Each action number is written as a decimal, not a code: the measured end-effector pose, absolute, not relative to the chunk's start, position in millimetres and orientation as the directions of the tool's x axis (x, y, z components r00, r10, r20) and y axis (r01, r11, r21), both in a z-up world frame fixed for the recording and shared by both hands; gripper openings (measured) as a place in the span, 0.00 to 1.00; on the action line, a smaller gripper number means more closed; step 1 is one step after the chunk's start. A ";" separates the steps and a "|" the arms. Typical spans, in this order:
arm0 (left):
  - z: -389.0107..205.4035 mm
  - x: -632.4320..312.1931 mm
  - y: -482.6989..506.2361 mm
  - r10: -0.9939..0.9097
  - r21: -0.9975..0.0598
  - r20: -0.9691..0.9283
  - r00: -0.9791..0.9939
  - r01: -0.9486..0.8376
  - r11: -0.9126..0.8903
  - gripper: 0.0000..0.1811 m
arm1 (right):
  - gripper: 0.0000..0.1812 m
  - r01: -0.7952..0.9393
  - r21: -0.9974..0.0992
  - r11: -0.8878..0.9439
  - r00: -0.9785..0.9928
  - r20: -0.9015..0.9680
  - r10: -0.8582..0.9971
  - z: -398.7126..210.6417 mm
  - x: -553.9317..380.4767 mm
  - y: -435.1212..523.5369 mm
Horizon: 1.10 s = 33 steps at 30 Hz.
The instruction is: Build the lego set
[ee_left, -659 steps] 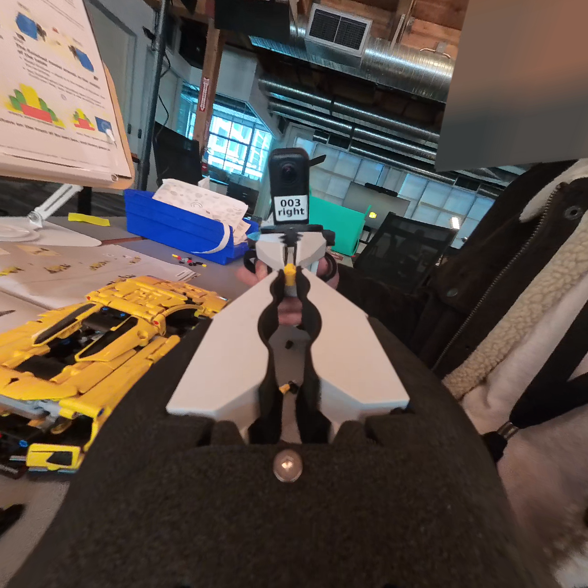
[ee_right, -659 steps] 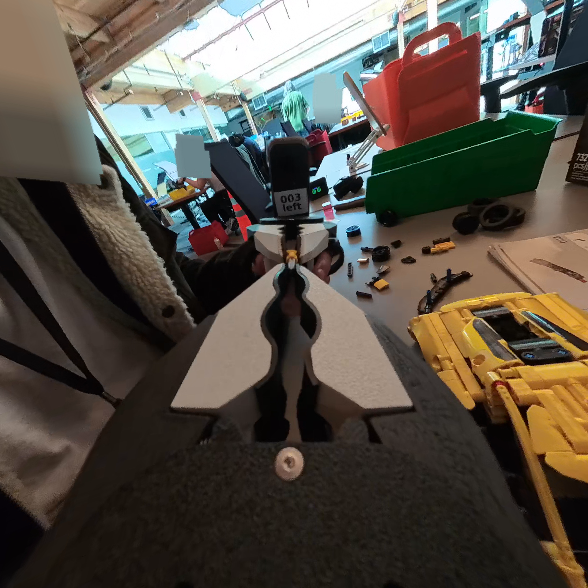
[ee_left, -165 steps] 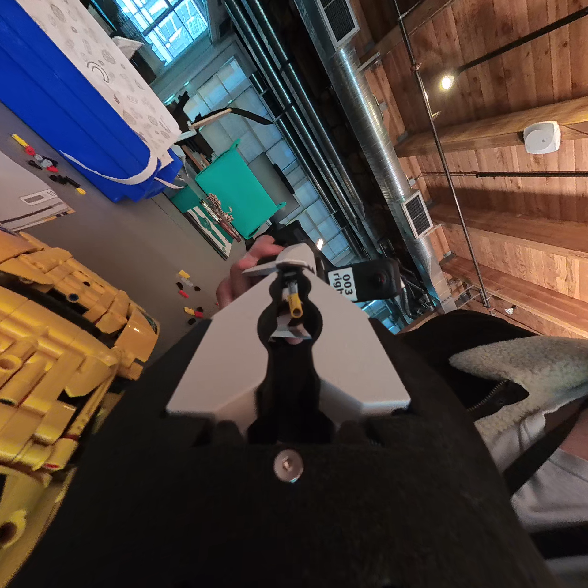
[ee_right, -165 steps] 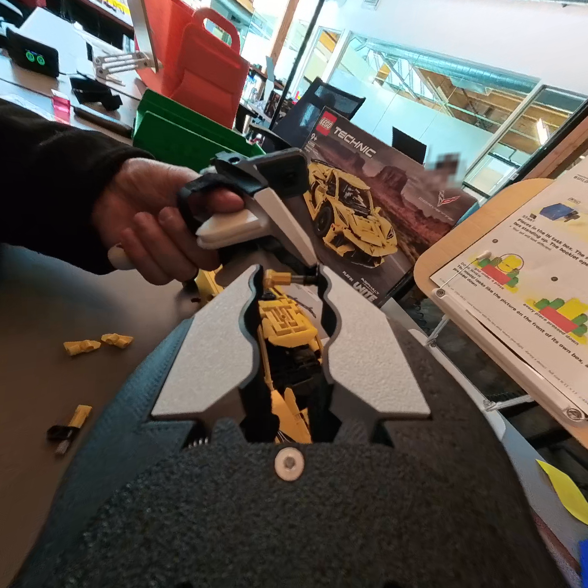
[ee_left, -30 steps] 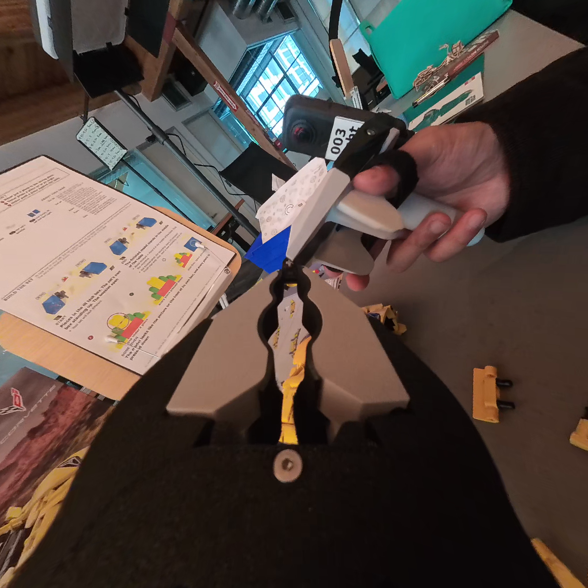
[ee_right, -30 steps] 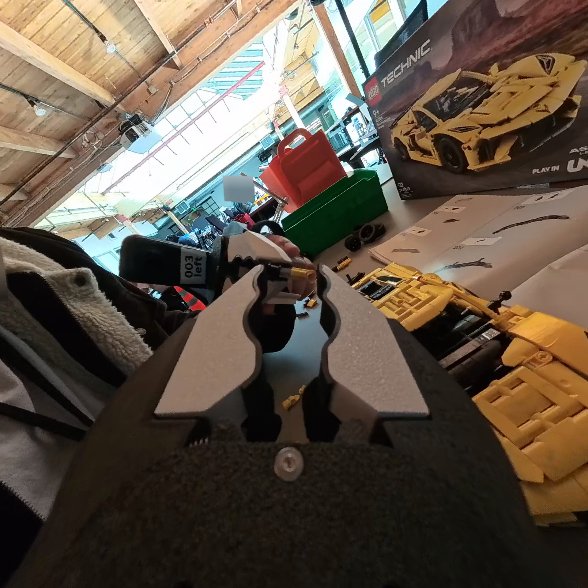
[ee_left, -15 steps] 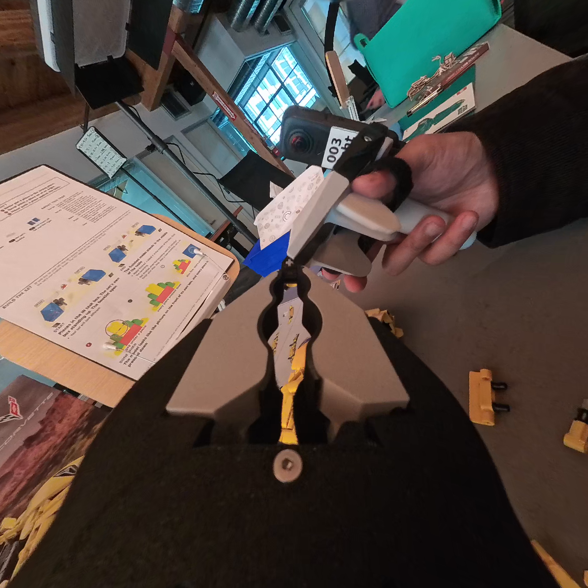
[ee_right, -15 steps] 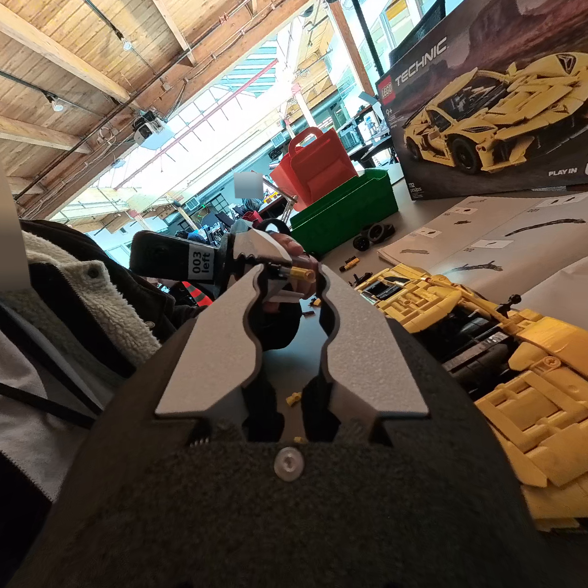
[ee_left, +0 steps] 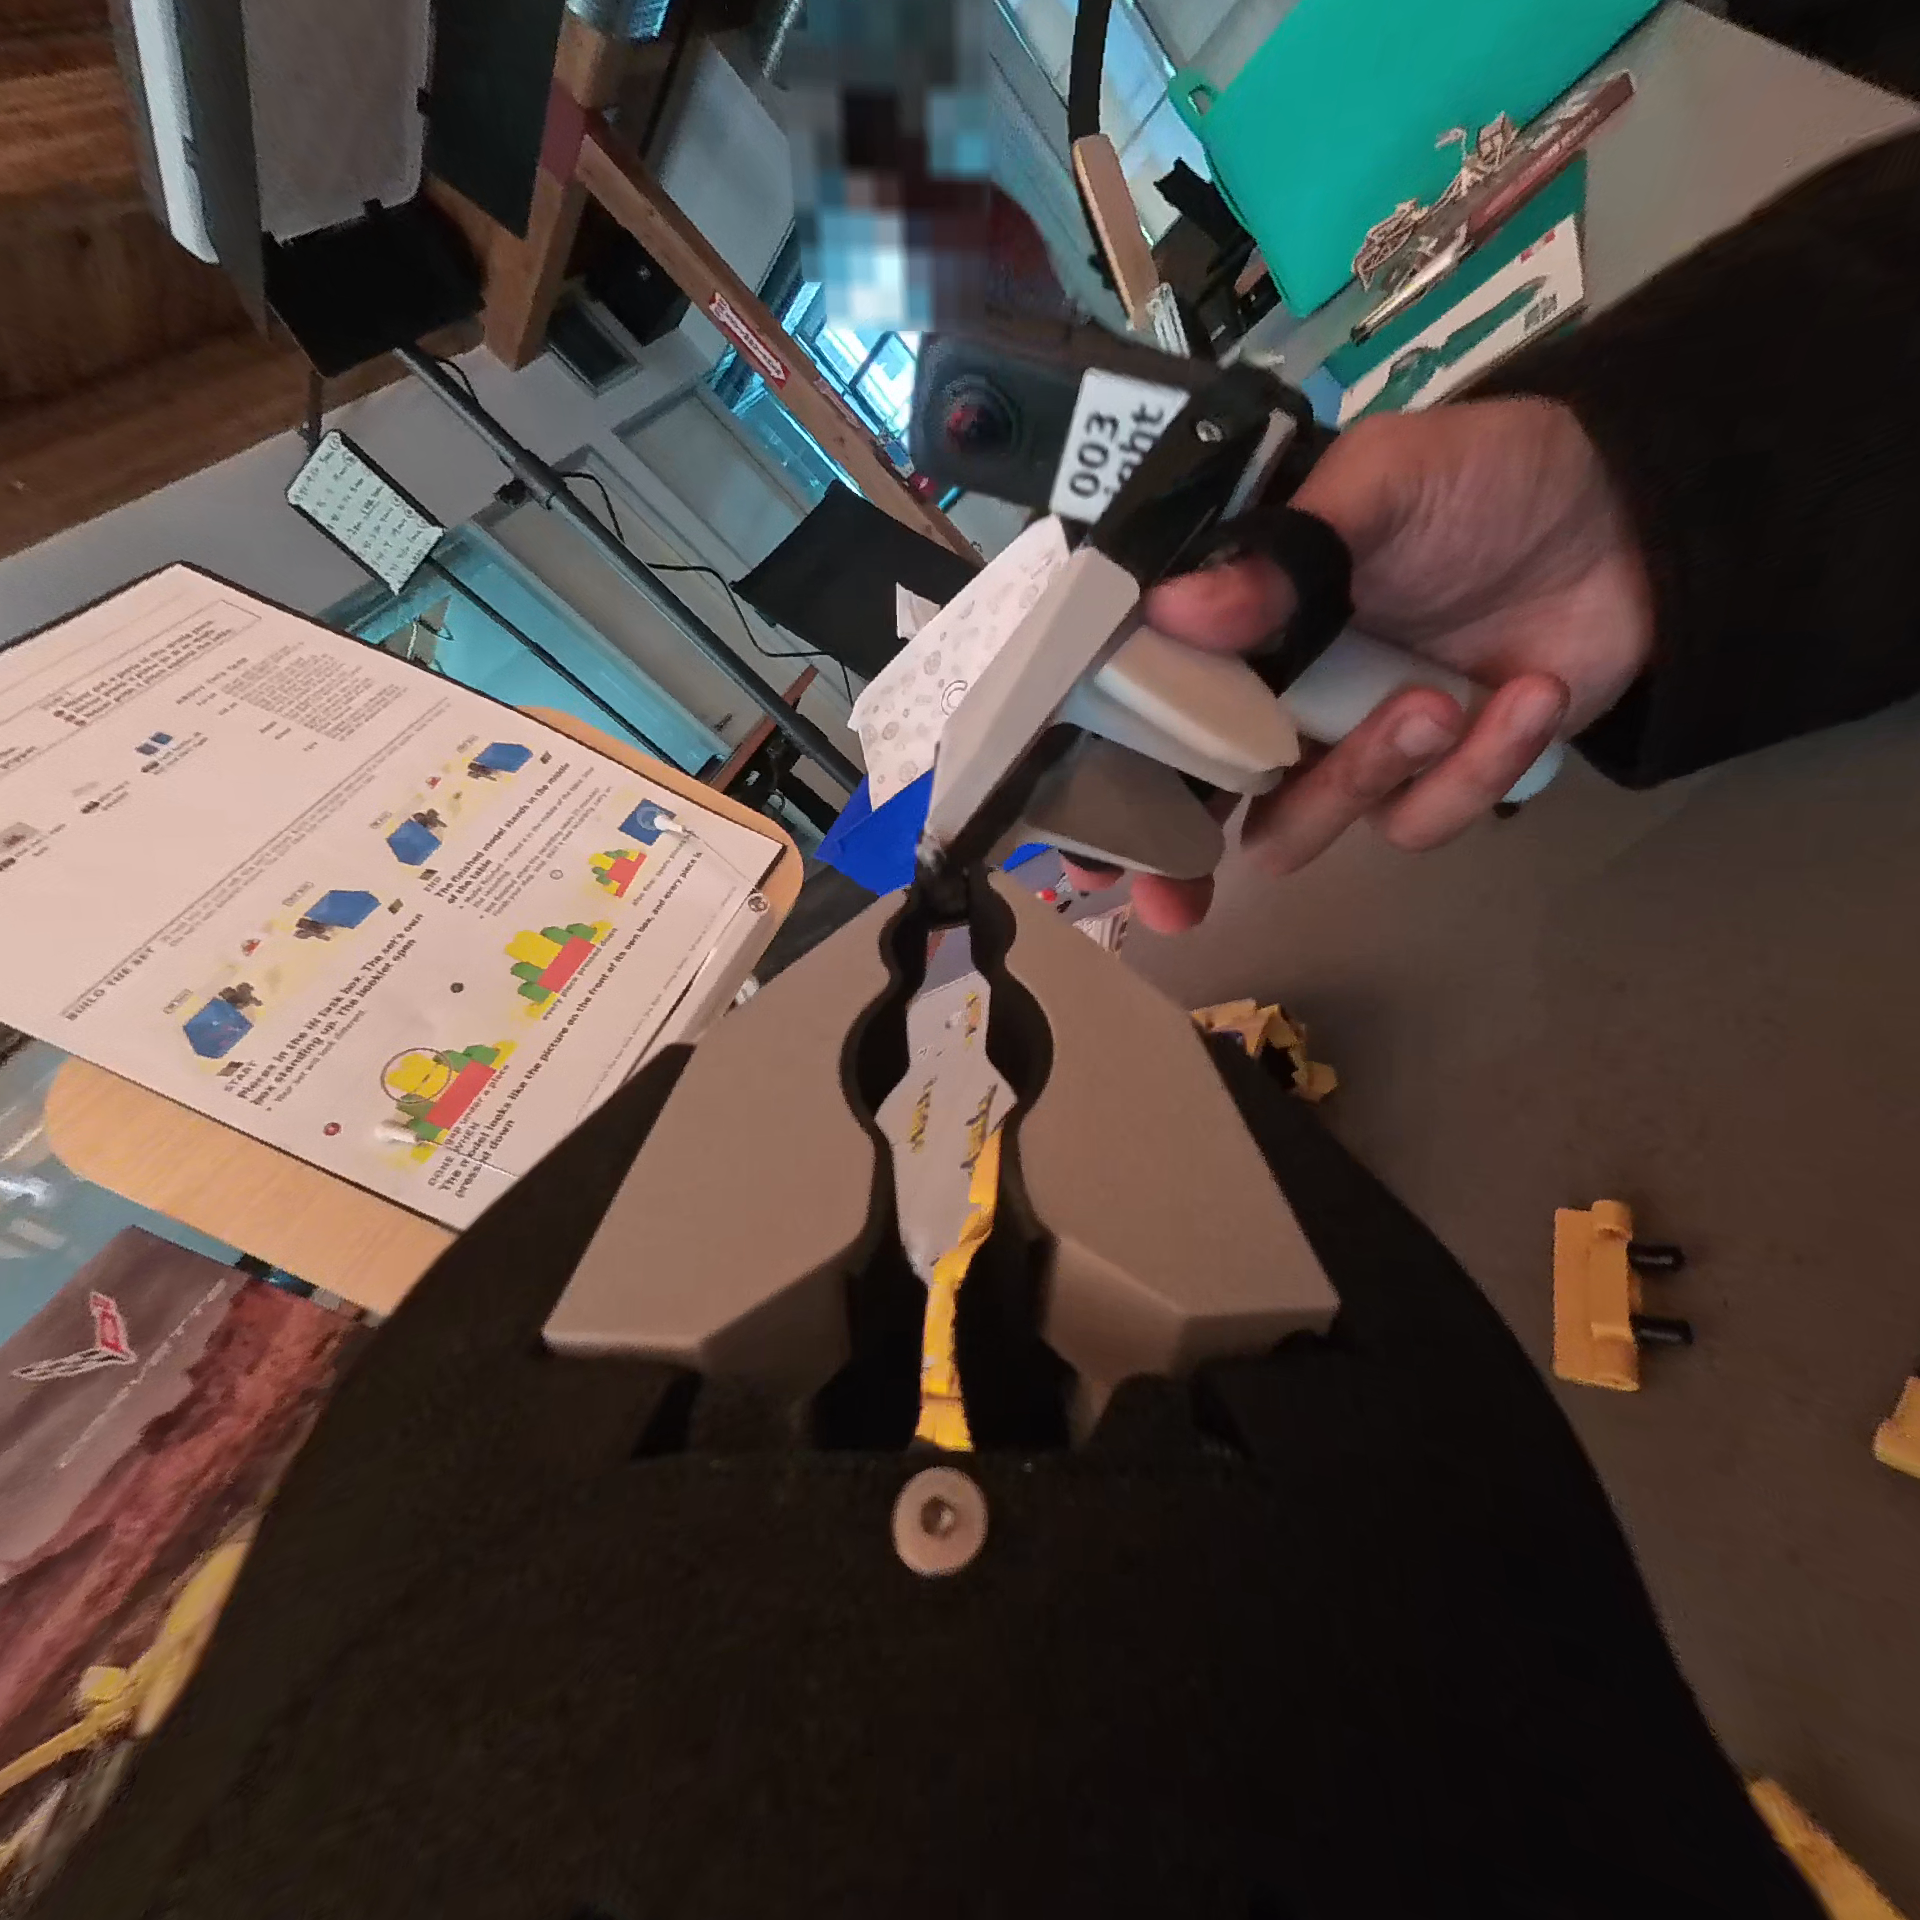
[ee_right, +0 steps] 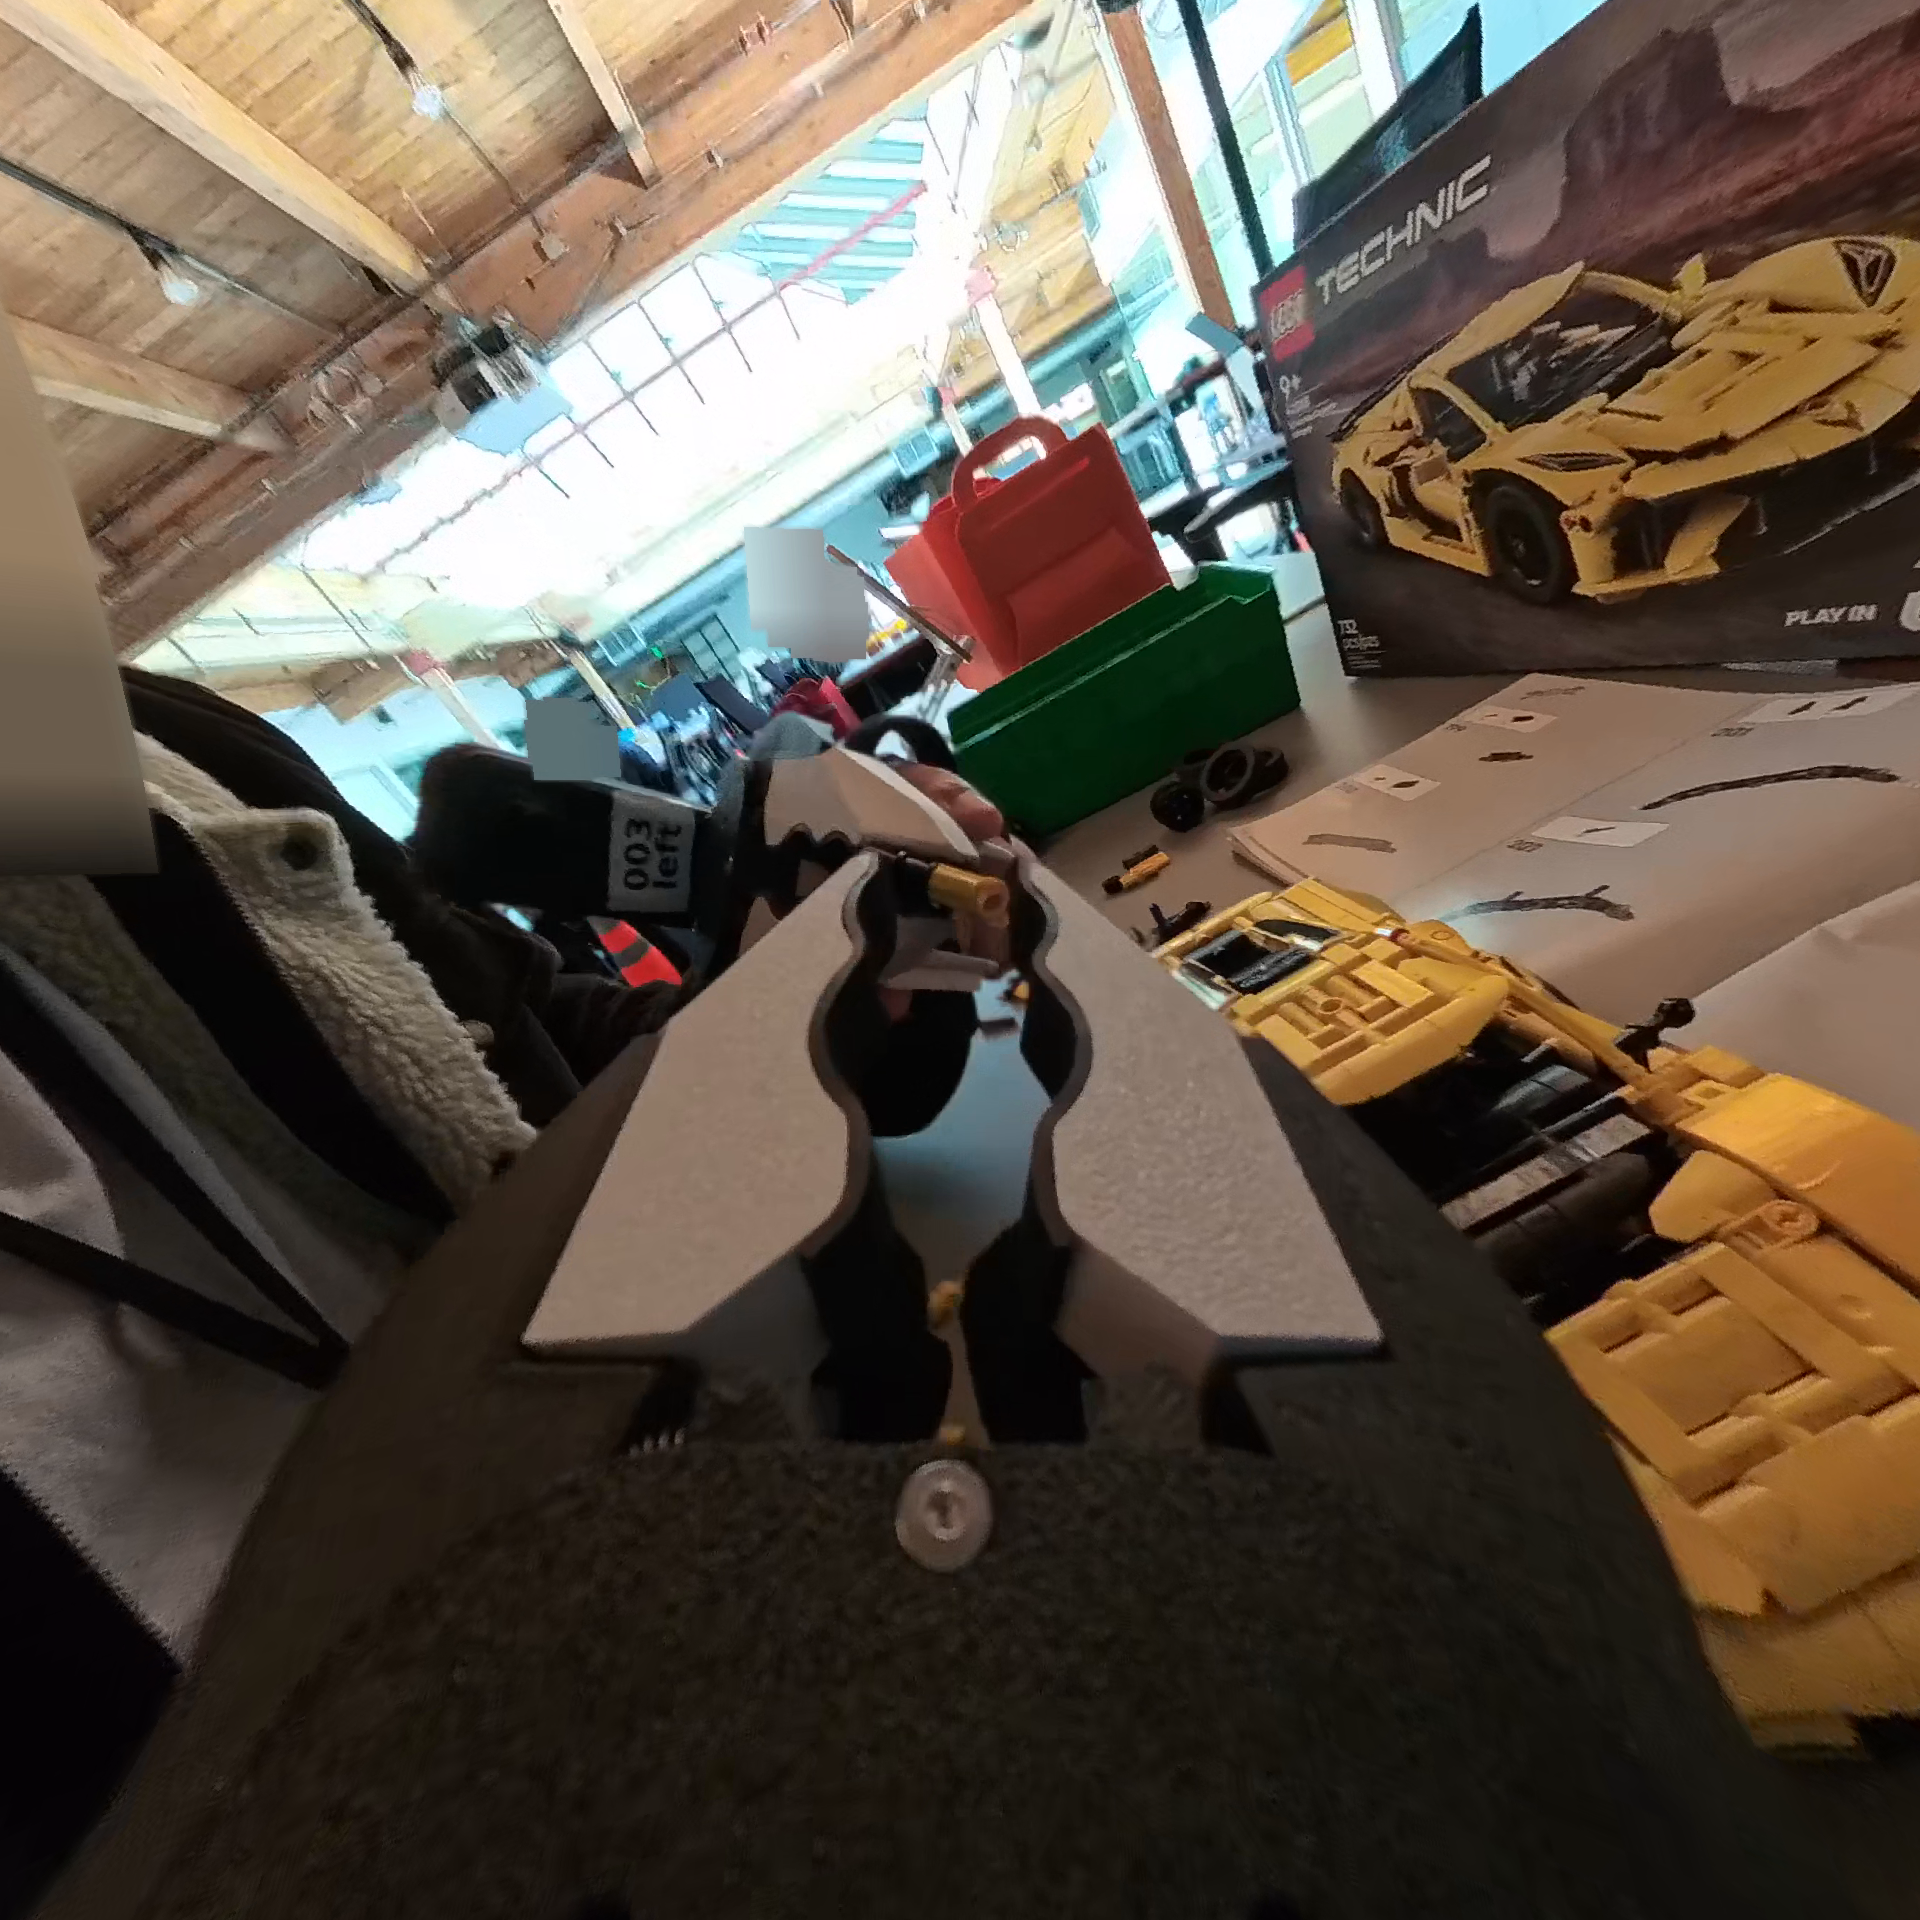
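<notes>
While the right gripper [ee_right: 940,899] stands with its fingers slightly apart around a small yellow peg [ee_right: 964,888], whether it grips the peg cannot be told; the left gripper [ee_left: 948,896], pressed nearly together, pinches the peg's dark end. Beside them the yellow lego car [ee_right: 1558,1122] sits on the grey table [ee_right: 1351,717]. Beyond the car lie open instruction pages [ee_right: 1621,810], black tyres [ee_right: 1221,781], a green bin [ee_right: 1132,686] holding a red bag [ee_right: 1039,566], and the set's box [ee_right: 1621,395]. Wooden beams run overhead.
</notes>
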<state>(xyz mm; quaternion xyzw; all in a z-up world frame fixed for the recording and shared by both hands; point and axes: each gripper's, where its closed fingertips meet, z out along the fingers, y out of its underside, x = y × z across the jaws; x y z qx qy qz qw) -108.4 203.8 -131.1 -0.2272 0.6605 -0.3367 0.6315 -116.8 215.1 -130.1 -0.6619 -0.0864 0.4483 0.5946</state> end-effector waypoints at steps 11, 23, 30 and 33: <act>-124.1 -105.8 221.6 -0.953 -0.985 -0.173 -0.250 0.065 0.162 0.04 | 0.22 -0.445 -0.883 -0.150 0.661 -0.437 0.609 -117.7 -101.6 220.8; -113.6 -126.4 202.5 -0.653 -0.901 0.399 -0.644 -0.143 -0.410 0.04 | 0.15 -0.238 -0.971 -0.011 0.728 -0.186 0.659 -112.6 -125.5 209.2; -115.4 -126.7 203.3 -0.560 -0.845 0.493 -0.665 -0.213 -0.491 0.04 | 0.05 -0.132 -0.990 -0.048 0.755 -0.132 0.642 -127.1 -132.3 211.4; -115.8 -124.9 206.4 -0.566 -0.839 0.502 -0.654 -0.209 -0.502 0.04 | 0.03 -0.194 -0.973 -0.128 0.722 -0.230 0.653 -130.7 -133.5 212.7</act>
